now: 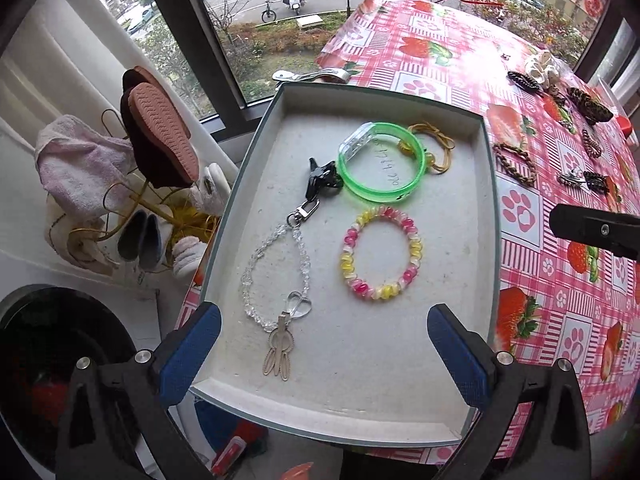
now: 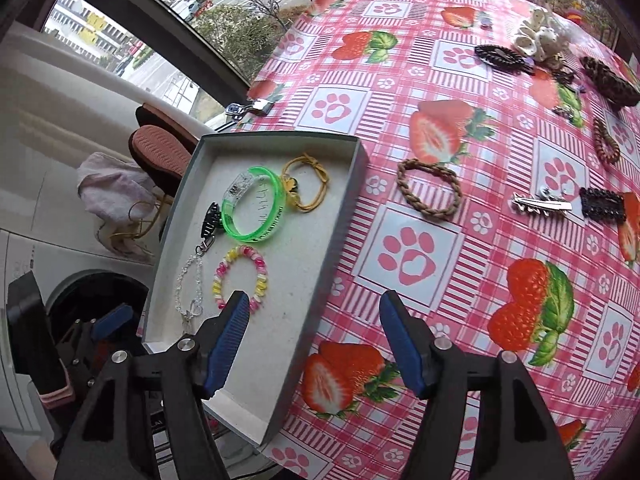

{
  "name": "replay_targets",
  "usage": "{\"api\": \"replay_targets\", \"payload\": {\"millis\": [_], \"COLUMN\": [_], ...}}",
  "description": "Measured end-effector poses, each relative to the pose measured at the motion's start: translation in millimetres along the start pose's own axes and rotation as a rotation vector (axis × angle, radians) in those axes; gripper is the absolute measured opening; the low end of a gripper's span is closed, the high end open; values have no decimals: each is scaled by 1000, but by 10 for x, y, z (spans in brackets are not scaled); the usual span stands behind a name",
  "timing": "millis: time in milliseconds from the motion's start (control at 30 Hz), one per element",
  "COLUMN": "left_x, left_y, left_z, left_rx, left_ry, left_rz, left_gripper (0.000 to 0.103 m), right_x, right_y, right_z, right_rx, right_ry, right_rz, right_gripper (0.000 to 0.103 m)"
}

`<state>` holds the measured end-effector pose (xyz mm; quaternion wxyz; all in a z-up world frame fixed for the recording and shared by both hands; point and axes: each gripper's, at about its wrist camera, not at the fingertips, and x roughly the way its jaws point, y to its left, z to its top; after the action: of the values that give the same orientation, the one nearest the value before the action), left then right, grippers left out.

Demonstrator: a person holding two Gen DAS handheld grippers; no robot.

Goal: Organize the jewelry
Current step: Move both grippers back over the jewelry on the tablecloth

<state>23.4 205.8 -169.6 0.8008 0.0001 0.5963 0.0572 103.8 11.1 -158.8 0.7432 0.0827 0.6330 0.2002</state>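
Observation:
A grey box tray (image 1: 491, 208) (image 2: 344, 216) sits at the table's left edge. It holds a green bangle (image 1: 380, 164) (image 2: 256, 208), a pink-yellow spiral band (image 1: 380, 254) (image 2: 240, 276), a clear bead chain with a bunny charm (image 1: 276, 280) (image 2: 188, 280), a black clip (image 1: 322, 176) and a yellow cord band (image 1: 436, 148) (image 2: 308, 184). My left gripper (image 1: 324, 340) is open and empty over the tray's near end. My right gripper (image 2: 314, 328) is open and empty over the tray's right wall. A brown braided band (image 2: 428, 190) (image 1: 514, 164) lies on the cloth right of the tray.
On the strawberry tablecloth (image 2: 408, 264), at the far right, lie a silver hair clip (image 2: 540, 204), a black square clip (image 2: 602, 204), a brown coil band (image 2: 606, 142), a leopard scrunchie (image 2: 610, 80), a black claw clip (image 2: 500, 58) and a white clip (image 2: 540, 36). A window and a shoe rack (image 1: 156, 140) stand left.

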Motion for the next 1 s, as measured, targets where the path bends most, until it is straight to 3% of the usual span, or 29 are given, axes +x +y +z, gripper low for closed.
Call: {"api": "replay_targets", "payload": {"millis": [67,333,567,767,1000], "left_x": [-42,-183,-158,2,229], "left_y": [-113,-879,-1590,-1928,-2043], "left_z": [46,246,450,656,831], "left_rx": [36,177,255,213,87], "left_ry": [-10,-53,-44,14,88], "left_rz": [-15,-48,-93,-156,-193], "left_gripper": [103,103,103,103,103], "right_x": [-68,-340,-623,-715,-681], "right_y": [-178,-1019,-1638,-2022,-2337], "right_z": [-66,-305,-295,-149,112], "right_rx": [40,204,287,282,226], "right_ry": [-3,-33,-55,-54,-36], "right_rz": [-18,-95,-137,-179,-204], "right_gripper": [85,84,84,84,84]}}
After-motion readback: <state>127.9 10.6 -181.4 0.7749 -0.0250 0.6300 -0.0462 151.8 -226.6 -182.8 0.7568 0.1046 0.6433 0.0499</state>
